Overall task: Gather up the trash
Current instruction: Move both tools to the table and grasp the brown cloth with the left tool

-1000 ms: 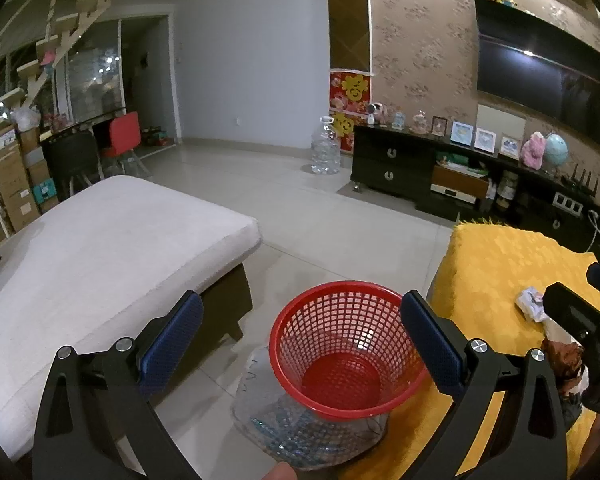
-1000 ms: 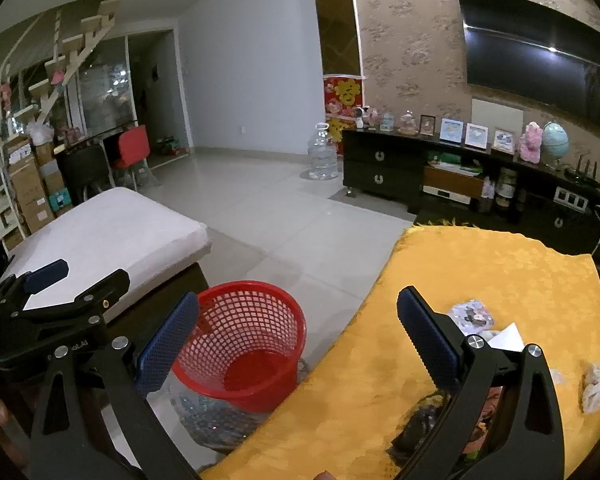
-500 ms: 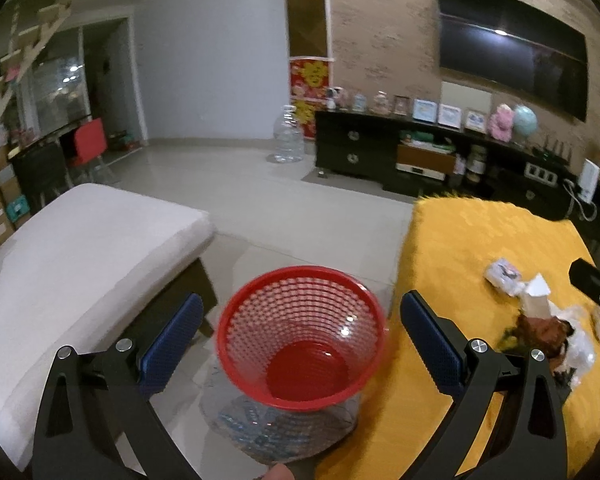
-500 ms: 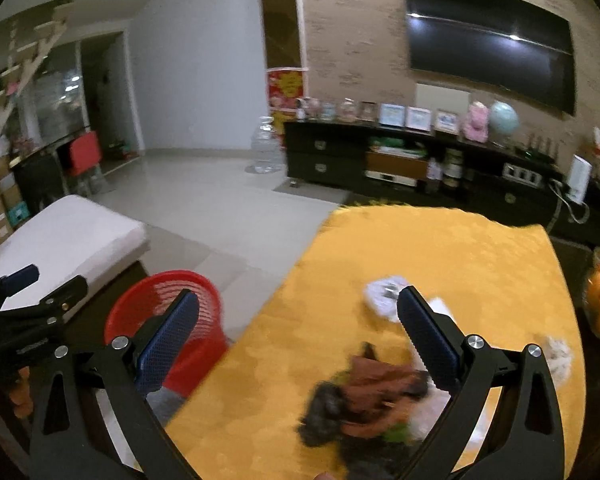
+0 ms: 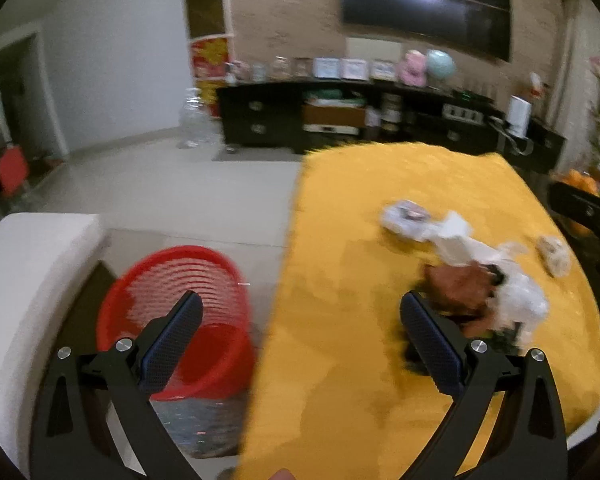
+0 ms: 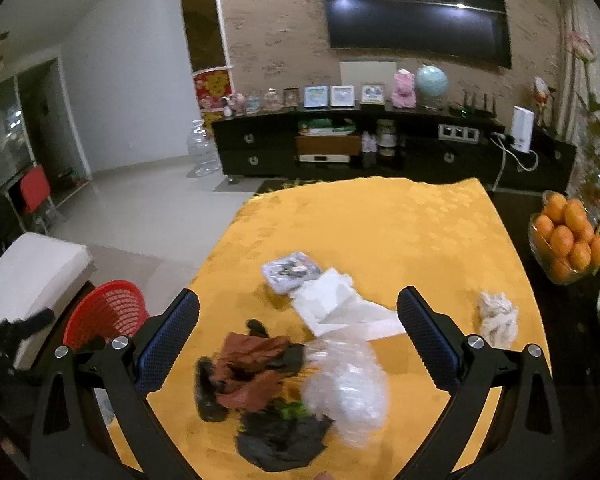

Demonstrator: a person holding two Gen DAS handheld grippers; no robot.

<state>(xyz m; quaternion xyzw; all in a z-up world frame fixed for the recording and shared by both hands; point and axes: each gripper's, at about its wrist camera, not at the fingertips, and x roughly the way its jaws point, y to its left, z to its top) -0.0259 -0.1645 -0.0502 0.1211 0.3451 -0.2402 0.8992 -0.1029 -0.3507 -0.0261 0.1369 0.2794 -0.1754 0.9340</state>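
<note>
Now swung off the red mesh plastic basket onto the yellow-clothed table; brown-and-black rubbish heap, clear plastic bag, white tissue wad waiting. Right gripper spread, empty above the heap. Left gripper likewise agape. Picking imminent.

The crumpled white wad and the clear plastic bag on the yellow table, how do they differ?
The crumpled white wad lies alone near the table's right edge; the clear plastic bag sits in the main pile beside brown and black scraps. The wad looks opaque and smaller; the bag is translucent and bulkier. Both rest on the yellow cloth, ungripped.
</note>
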